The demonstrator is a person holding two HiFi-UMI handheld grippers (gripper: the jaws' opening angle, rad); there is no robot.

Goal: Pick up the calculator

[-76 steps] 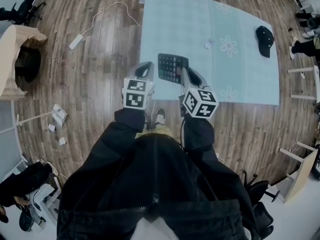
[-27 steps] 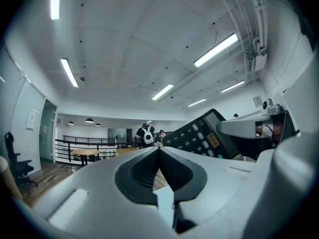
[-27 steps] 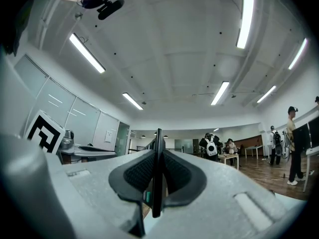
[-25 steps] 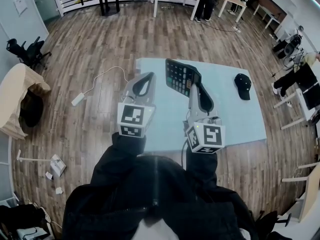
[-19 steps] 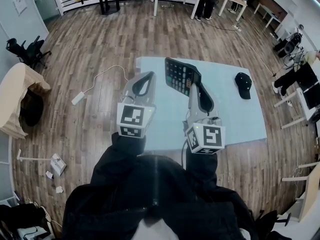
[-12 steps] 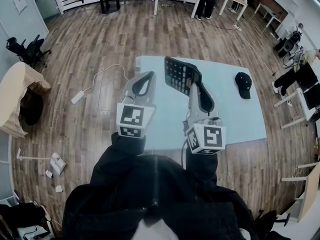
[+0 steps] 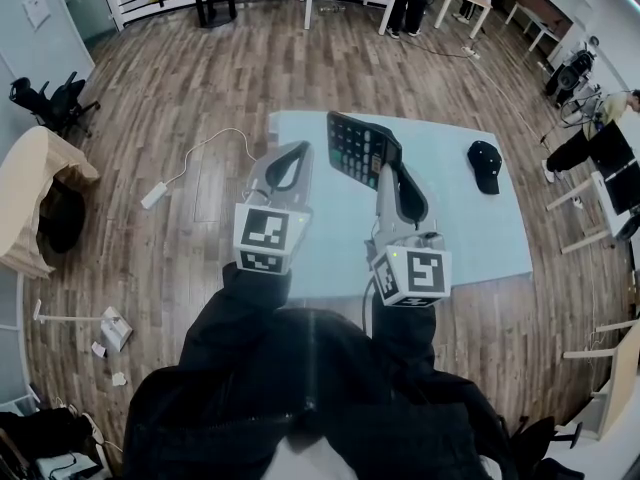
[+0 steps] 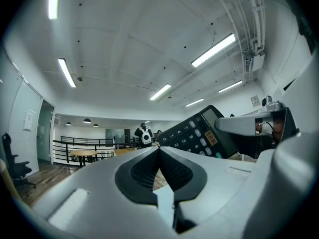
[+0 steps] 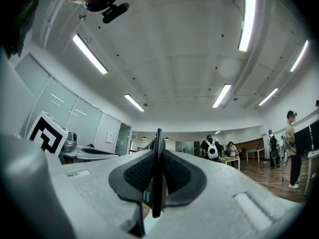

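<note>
Since the frame three seconds back, the calculator (image 7: 358, 148) has left the table (image 7: 470, 228) and now hangs in the air above the table's far edge. Over the last second nothing further has shifted.

Right gripper (image 7: 385, 173): clamped on the calculator's near end. The right gripper view shows the body edge-on between the pads (image 9: 172, 176), both of which press on it. Its long axis runs onward from the jaws, away from the person and over the table's far side. It stands on edge, with the keypad facing the left gripper (image 7: 295, 155).

Left gripper: jaws closed together with nothing between them, held above the table's near-left part. It is beside the calculator but not touching it.

Judgement: the pick-up appears complete, and the right hand alone carries the load. The grip is on one end only, so the free end could swing or slip if moved sharply.

Clearance: the table beneath is bare except for a black cap (image 7: 484, 165) near the table's right edge, well apart from the calculator. Open air lies above and beyond the table.
</note>
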